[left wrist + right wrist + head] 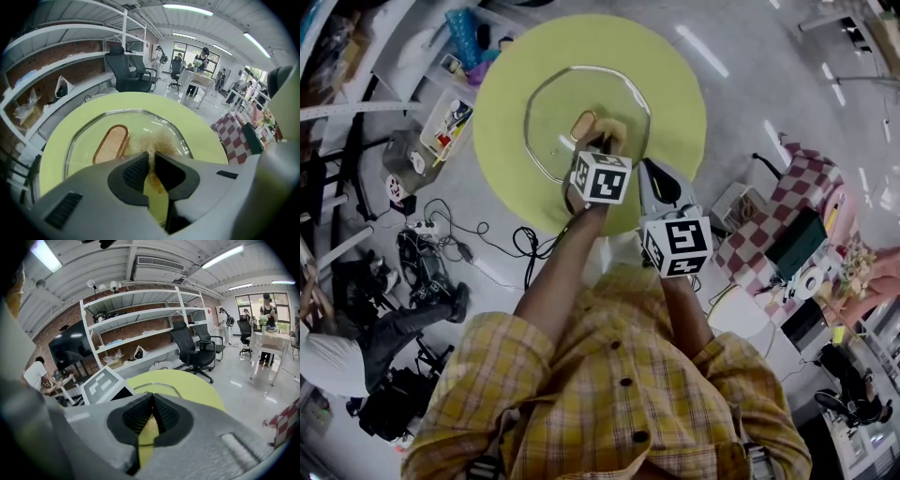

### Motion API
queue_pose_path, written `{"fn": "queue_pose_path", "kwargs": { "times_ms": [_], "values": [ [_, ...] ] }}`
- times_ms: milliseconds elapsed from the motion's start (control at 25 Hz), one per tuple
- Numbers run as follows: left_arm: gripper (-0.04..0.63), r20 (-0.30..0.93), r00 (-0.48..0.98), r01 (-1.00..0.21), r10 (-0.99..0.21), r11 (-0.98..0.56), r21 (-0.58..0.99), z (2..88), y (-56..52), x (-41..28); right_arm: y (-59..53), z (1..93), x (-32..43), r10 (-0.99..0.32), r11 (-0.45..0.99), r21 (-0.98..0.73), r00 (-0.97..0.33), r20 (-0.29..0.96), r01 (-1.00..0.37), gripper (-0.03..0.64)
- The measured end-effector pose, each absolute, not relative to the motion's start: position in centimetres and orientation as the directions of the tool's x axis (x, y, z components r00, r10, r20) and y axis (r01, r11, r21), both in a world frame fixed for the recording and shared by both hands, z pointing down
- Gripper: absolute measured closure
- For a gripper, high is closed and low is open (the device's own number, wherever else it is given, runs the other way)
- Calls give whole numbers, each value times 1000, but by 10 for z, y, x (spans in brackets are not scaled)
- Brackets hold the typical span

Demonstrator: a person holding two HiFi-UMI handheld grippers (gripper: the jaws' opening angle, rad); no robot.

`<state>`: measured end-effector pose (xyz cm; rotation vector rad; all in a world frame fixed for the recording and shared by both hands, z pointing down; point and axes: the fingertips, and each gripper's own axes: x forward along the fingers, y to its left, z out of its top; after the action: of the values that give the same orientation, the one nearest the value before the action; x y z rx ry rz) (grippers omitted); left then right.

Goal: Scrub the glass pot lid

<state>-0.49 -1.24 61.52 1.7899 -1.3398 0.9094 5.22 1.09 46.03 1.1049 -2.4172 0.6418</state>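
Stretches the bare left forearm [565, 267] well forward from a yellow plaid sleeve, with the left gripper [602, 142] pointing away from the body and tilted down. Clamps its jaws on a tuft of tan scrubber [158, 142], whose fibres fan out past the tips. Holds the right forearm [684, 302] shorter and nearer the chest, with the right gripper [647, 169] just beside the left one, jaws pressed together on nothing

Table [675, 103] lime-green, plain. Lid [546, 131] clear glass; handle [584, 124] tan w/ orange rim. Scrub pad [157, 140] golden-tan. Left gripper [151, 158] & right gripper [151, 397] grey, blk pads [136, 171], b/w marker cubes [601, 177]. Shirt [609, 394] yellow plaid. Cloth [787, 202] red/white checks.
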Motion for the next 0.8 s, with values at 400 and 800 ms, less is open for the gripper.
{"fn": "queue_pose_path", "kwargs": {
  "times_ms": [400, 800],
  "values": [
    [549, 861, 221, -964, -457, -239, 120, 615, -5, 2, 17, 455, 53, -595, 581, -241, -607, 526, -778, 620],
    [549, 862, 230, -960, -451, -253, 124, 616, 5, 7, 24, 450, 56, -600, 582, -236, -607, 521, -778, 620]
  ]
}}
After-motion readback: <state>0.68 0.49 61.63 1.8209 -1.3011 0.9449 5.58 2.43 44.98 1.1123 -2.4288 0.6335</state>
